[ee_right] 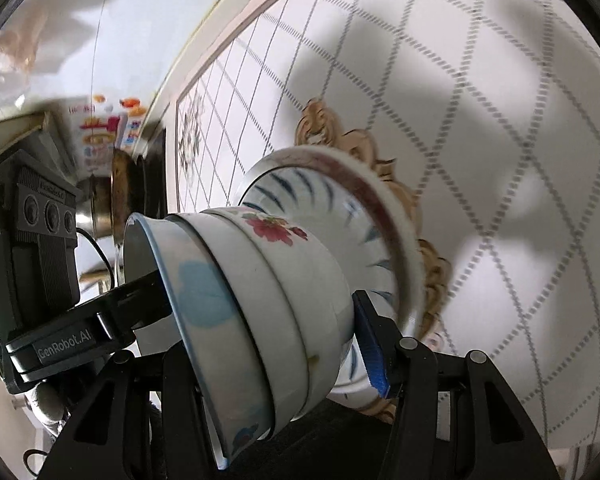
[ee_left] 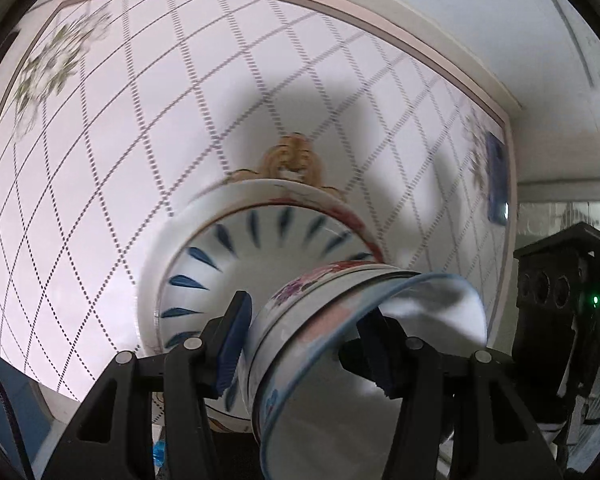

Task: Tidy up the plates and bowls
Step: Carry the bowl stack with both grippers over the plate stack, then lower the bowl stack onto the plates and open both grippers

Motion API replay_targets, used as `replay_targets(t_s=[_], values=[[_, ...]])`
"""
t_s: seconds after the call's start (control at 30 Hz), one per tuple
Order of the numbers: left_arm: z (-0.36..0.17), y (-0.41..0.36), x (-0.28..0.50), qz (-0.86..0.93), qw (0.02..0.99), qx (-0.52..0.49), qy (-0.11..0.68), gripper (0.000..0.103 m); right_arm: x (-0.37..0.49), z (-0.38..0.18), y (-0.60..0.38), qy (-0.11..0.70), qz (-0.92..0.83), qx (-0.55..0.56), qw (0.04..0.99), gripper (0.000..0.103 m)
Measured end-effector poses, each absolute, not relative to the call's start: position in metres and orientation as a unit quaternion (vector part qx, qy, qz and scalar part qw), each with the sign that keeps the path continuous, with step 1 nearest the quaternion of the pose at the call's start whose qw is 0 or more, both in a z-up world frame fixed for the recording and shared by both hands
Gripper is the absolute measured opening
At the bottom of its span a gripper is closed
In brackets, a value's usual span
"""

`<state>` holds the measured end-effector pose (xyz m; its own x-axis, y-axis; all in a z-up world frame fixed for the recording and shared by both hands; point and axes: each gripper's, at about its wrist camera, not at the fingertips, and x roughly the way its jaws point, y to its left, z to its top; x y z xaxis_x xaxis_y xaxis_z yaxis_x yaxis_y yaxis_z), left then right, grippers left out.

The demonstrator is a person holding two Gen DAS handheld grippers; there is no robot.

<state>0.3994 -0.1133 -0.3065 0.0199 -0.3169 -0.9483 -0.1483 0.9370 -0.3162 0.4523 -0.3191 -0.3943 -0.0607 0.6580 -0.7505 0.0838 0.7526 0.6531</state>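
Nested bowls [ee_left: 340,344] clamped from both sides, right up against the lenses

Blue-padded fingers [ee_left: 234,344] of the left gripper [ee_left: 304,344] are closed onto the wall of the top bowl [ee_left: 364,380], one pad outside and one inside its blue-edged rim. From the right wrist view, the right gripper [ee_right: 272,344] is seen pinching the same stack [ee_right: 284,300], its blue pad [ee_right: 370,352] pressed to the outside lower down; the other finger is hidden behind the bowls, so how wide it sits can't be told exactly. A flowered bowl [ee_right: 276,232] is nested under the top one, then a bowl with blue dashes [ee_left: 236,264], then a red-rimmed plate [ee_right: 380,208] at the far end. The whole stack is tipped over relative to the cameras, with a diamond-patterned tablecloth [ee_left: 140,140] behind it. Some blur is visible on the rims.
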Motion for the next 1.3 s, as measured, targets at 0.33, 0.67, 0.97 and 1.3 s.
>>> replay_targets(t_s=[0.33, 0.67, 0.97, 1.3], values=[[-0.327, -0.093, 0.401, -0.044, 0.690, -0.191, 0.697, 0.051, 0.467, -0.414, -0.288, 0.705, 0.222, 0.232, 0.632, 0.055], [-0.328, -0.087, 0.404, -0.044, 0.693, -0.194, 0.693, 0.050, 0.472, -0.418, -0.285, 0.706, 0.215, 0.230, 0.634, 0.055], [-0.324, -0.087, 0.403, -0.044, 0.698, -0.186, 0.690, 0.050, 0.471, -0.418, -0.284, 0.704, 0.205, 0.231, 0.640, 0.055], [-0.303, -0.091, 0.392, -0.032, 0.723, -0.150, 0.673, 0.050, 0.462, -0.401, -0.285, 0.694, 0.189, 0.204, 0.664, 0.055]])
